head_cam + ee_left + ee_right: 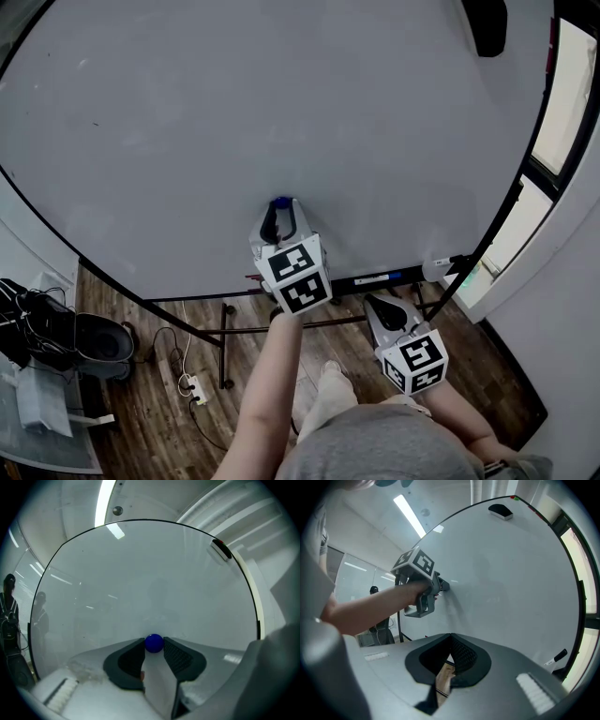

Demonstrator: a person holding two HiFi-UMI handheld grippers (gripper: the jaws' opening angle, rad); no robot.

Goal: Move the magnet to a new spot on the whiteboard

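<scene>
Care is needed: magnet (153, 642) is pinched by left fingers (176, 656) at whiteboard (154, 583) and should be slid flat. Right fingers (461, 656) are closed, empty.

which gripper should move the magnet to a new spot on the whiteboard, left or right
Left. The left gripper is at the whiteboard with its jaws closed on the blue magnet. The right gripper hangs low, off the board, shut and empty.
</scene>
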